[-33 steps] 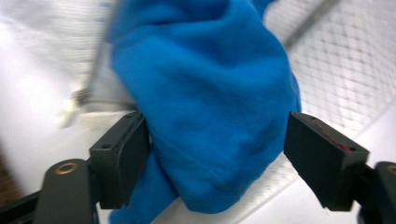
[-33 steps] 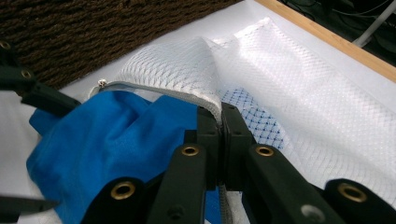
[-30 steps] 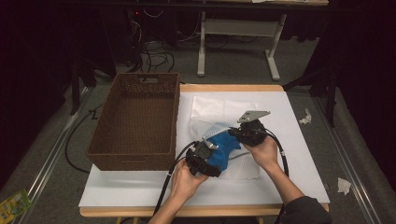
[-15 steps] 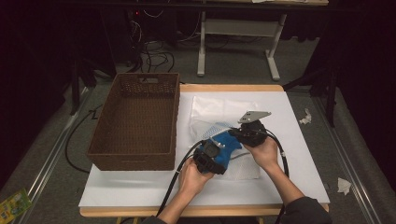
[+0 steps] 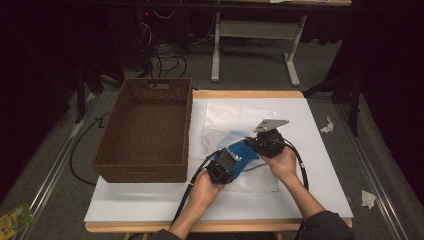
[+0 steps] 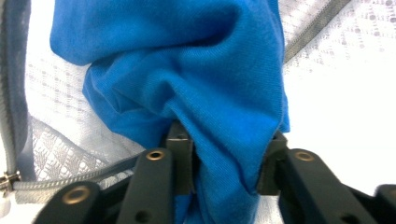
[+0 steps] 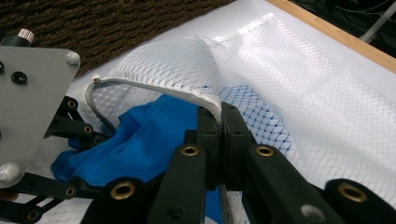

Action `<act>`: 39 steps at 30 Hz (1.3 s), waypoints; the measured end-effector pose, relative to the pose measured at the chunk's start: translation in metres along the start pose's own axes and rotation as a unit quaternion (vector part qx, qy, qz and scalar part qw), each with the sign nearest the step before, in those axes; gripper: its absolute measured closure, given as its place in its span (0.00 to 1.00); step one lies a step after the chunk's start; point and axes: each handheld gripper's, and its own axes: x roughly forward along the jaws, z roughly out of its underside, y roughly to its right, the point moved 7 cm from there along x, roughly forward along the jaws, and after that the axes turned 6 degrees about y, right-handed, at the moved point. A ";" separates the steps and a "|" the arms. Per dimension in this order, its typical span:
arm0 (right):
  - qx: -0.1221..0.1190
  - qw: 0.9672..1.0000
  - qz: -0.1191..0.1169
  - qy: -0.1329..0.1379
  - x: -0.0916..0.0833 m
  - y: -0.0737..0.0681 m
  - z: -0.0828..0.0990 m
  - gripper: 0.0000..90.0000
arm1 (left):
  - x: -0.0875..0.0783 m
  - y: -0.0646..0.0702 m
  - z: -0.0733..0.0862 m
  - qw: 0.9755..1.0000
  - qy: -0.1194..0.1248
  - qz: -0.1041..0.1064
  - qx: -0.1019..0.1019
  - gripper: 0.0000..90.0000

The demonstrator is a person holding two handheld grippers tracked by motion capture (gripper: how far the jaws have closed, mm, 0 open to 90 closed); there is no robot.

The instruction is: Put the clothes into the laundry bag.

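A white mesh zip bag [image 5: 235, 117] lies on the white-covered table [image 5: 150, 200], with a blue cloth [image 5: 246, 154] bunched at its open mouth. My left gripper [image 5: 238, 159] comes at the cloth from the lower left. Its jaws have just been closing, and in the left gripper view [image 6: 227, 154] they pinch a fold of the blue cloth [image 6: 196, 70] over the mesh [image 6: 51, 93]. My right gripper [image 5: 251, 144] is shut on the bag's zipper edge [image 7: 205, 100] and holds the mouth lifted [image 7: 220, 116] above the blue cloth [image 7: 140, 140].
A brown wicker basket [image 5: 186, 125] stands on the left half of the table, close beside the bag. Cables trail from both grippers toward the front edge. Paper scraps [image 5: 327, 125] lie on the floor at the right.
My left gripper has edged slightly rightward into the blue cloth. The right gripper and the lifted bag edge have kept still.
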 end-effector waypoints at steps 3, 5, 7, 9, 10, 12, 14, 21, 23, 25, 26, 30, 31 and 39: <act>0.001 1.000 -0.004 -0.003 0.001 -0.001 0.001 0.99 | 0.000 -0.001 -0.002 1.000 -0.008 0.006 0.004 0.80; 0.002 1.000 -0.004 -0.007 0.002 -0.001 0.002 0.99 | 0.000 -0.003 -0.003 1.000 -0.009 0.014 0.000 0.82; 0.001 1.000 -0.004 -0.005 0.001 0.001 0.001 0.99 | -0.001 -0.003 -0.004 1.000 -0.004 0.026 -0.007 0.84; 0.001 1.000 -0.003 -0.002 0.000 0.003 0.001 0.99 | -0.005 -0.003 -0.006 0.999 0.005 0.037 -0.011 0.84; 0.004 1.000 -0.003 -0.002 0.000 0.003 0.001 0.99 | -0.008 -0.003 -0.008 0.999 0.008 0.039 -0.010 0.85; 0.003 1.000 -0.004 -0.002 -0.001 0.005 0.001 0.99 | -0.014 -0.001 -0.013 0.999 0.017 0.042 -0.006 0.85; 0.007 1.000 -0.003 -0.002 -0.001 0.004 0.000 0.99 | -0.022 0.002 -0.019 0.998 0.028 0.049 -0.005 0.85; 0.005 1.000 -0.005 0.001 -0.002 0.003 -0.003 0.99 | -0.036 0.004 -0.032 0.996 0.058 0.069 -0.015 0.85; 0.003 1.000 -0.009 0.005 -0.003 0.002 -0.005 0.99 | -0.038 0.003 -0.034 0.994 0.067 0.078 -0.023 0.85; 0.003 1.000 -0.009 0.008 -0.005 0.000 -0.007 0.99 | -0.040 0.002 -0.037 0.995 0.071 0.073 -0.022 0.85; 0.000 1.000 -0.009 0.008 -0.006 0.000 -0.008 0.99 | -0.041 0.002 -0.038 0.995 0.073 0.068 -0.019 0.85; 0.000 1.000 -0.010 0.012 -0.007 -0.001 -0.011 0.99 | -0.043 0.002 -0.046 0.994 0.078 0.071 -0.021 0.85; 0.000 1.000 -0.010 0.012 -0.007 -0.001 -0.011 0.99 | -0.043 0.003 -0.047 0.994 0.078 0.071 -0.020 0.85; 0.000 1.000 -0.013 0.016 -0.009 -0.001 -0.014 0.99 | -0.044 -0.001 -0.057 0.993 0.095 0.062 -0.029 0.85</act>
